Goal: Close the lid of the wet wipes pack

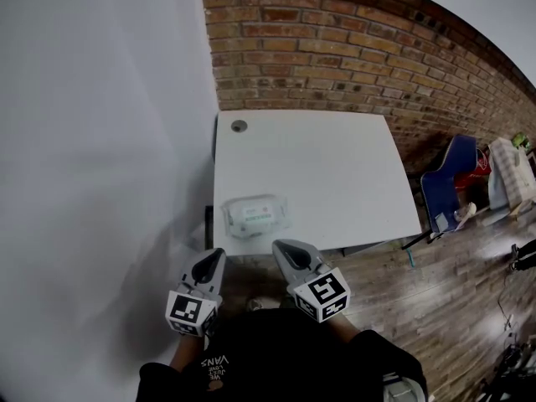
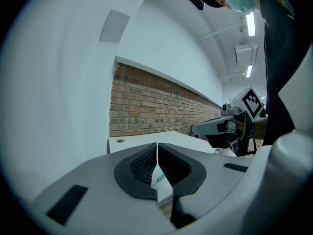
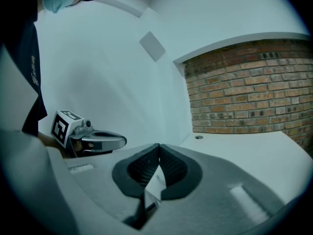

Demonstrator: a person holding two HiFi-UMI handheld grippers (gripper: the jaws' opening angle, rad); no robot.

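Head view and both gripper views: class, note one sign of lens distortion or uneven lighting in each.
Head view: the fisheye bows the brick wall and the table edges. Left gripper view: black corners, and a ceiling light flares white. Right gripper view: black corners, a dim bluish cast.

left: white wall [image 1: 100, 141] | back: brick wall [image 1: 335, 48] | front-left: wet wipes pack [image 1: 254, 214] | right: table [image 1: 352, 182] free
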